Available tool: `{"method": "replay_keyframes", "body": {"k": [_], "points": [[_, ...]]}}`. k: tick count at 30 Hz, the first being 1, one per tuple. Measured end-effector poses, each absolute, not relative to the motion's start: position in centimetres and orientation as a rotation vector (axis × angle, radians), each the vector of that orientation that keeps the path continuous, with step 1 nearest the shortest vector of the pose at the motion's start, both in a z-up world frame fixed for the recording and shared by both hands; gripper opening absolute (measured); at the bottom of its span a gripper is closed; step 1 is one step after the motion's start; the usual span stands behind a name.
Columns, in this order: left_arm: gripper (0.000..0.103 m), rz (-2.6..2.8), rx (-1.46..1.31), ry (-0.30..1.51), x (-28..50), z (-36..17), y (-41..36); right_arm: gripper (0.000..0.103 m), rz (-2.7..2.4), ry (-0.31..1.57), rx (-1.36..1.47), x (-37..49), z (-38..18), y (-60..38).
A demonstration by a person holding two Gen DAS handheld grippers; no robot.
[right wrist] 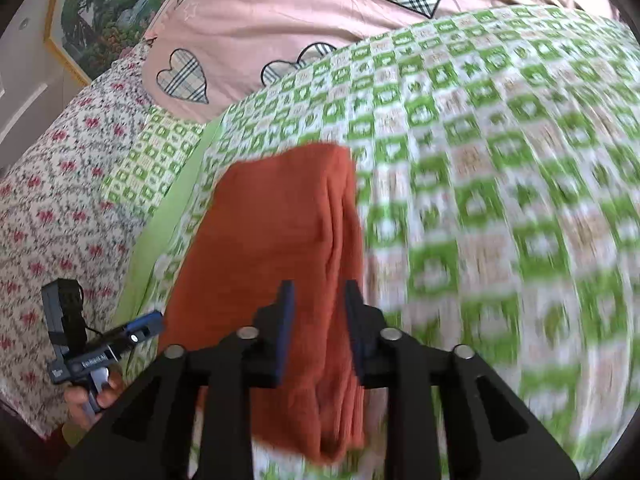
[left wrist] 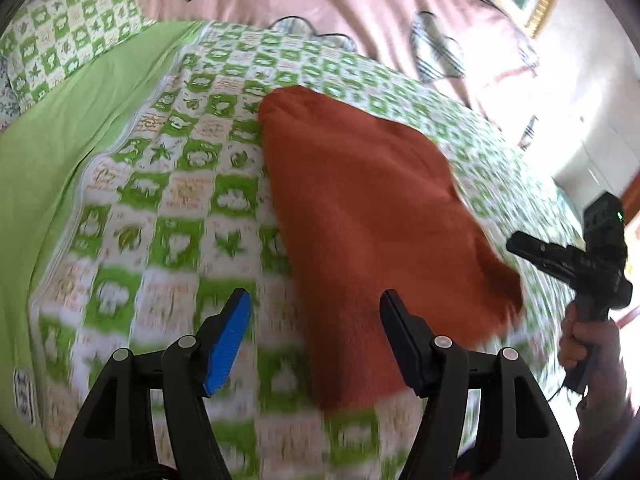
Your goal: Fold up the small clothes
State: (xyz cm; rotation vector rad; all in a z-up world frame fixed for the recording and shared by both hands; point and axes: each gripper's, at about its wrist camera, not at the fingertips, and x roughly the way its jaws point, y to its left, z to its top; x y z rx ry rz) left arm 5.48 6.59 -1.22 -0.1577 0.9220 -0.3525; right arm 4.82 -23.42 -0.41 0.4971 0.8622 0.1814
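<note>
A rust-orange cloth lies folded on the green-and-white checked bedspread. My left gripper is open above the cloth's near left edge, holding nothing. In the right wrist view the cloth runs away from me with layered folds on its right side. My right gripper hovers over the cloth's near end with its jaws a narrow gap apart, and I cannot tell whether they pinch the fabric. The right gripper also shows in the left wrist view, off the cloth's right corner.
A pink quilt with plaid hearts lies at the far side of the bed. A plain green sheet and a floral pillow lie to the left. A framed picture hangs on the wall.
</note>
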Motion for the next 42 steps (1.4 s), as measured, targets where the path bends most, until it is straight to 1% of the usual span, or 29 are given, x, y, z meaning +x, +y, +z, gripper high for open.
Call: {"method": "replay_keyframes", "body": {"k": [1, 2, 8, 9, 10, 11, 12, 13, 15, 17, 18, 19, 21, 26, 28, 31, 33, 35, 37, 42], "points": [[0.068, -0.365, -0.145, 0.920, 4.6, -1.3, 6.6, 0.039, 0.186, 0.866, 0.501, 4.0, -0.7, -23.2], [0.068, -0.379, -0.126, 0.919, 3.5, -1.7, 6.5, 0.040, 0.190, 0.874, 0.504, 3.7, -0.9, -23.1], [0.068, -0.402, -0.070, 0.934, 1.0, -4.3, 5.5, 0.039, 0.224, 0.933, 0.492, 2.0, -3.2, -21.1], [0.068, -0.380, -0.041, 0.935, 1.1, -4.7, 5.0, 0.035, 0.227, 0.929, 0.493, 1.9, -3.2, -20.8], [0.068, -0.370, -0.026, 0.927, 1.1, -4.8, 4.8, 0.013, 0.236, 0.930, 0.497, 2.1, -3.2, -20.7], [0.068, -0.358, -0.010, 0.901, 1.2, -4.7, 4.5, 0.006, 0.251, 0.931, 0.506, 2.4, -3.0, -20.5], [0.066, -0.338, 0.002, 0.885, 1.2, -4.6, 4.4, 0.006, 0.258, 0.923, 0.508, 2.6, -2.6, -20.4], [0.061, -0.320, 0.009, 0.878, 1.3, -4.6, 4.4, 0.006, 0.266, 0.908, 0.506, 2.8, -2.0, -20.3], [0.026, -0.283, -0.019, 0.875, 1.8, -4.5, 4.7, 0.006, 0.273, 0.863, 0.506, 2.8, -0.6, -20.1], [0.022, -0.277, -0.040, 0.867, 1.7, -4.2, 4.9, 0.005, 0.275, 0.807, 0.519, 2.3, 0.8, -20.2], [0.016, -0.253, 0.001, 0.852, 1.3, -4.2, 4.4, 0.005, 0.273, 0.777, 0.514, 1.9, 1.5, -20.3], [0.012, -0.251, 0.024, 0.850, 1.1, -4.3, 4.1, 0.005, 0.257, 0.770, 0.489, 1.6, 1.7, -20.3], [0.009, -0.237, 0.056, 0.860, 1.0, -4.8, 3.6, 0.005, 0.204, 0.805, 0.405, 1.5, 1.0, -20.0], [0.009, -0.236, 0.050, 0.883, 1.1, -5.2, 3.5, 0.005, 0.096, 0.941, 0.306, 1.7, -4.3, -20.1], [0.009, -0.237, 0.062, 0.893, 1.1, -5.4, 3.4, 0.004, 0.083, 0.944, 0.322, 1.7, -5.4, -20.5], [0.010, -0.246, 0.077, 0.909, 1.1, -5.2, 3.4, 0.005, 0.088, 0.959, 0.321, 1.7, -4.9, -20.8], [0.012, -0.270, 0.079, 0.925, 0.8, -4.7, 3.7, 0.007, 0.092, 0.974, 0.338, 1.6, -4.4, -21.2], [0.017, -0.313, 0.042, 0.930, 0.1, -3.8, 4.5, 0.018, 0.101, 0.972, 0.408, 1.0, -3.8, -22.0], [0.019, -0.354, 0.004, 0.893, -0.4, -2.1, 5.2, 0.022, 0.106, 0.919, 0.456, 0.6, -2.2, -23.0], [0.024, -0.421, -0.035, 0.829, 0.9, 0.1, 4.6, 0.022, 0.180, 0.832, 0.484, 4.4, 0.5, -23.0]]}}
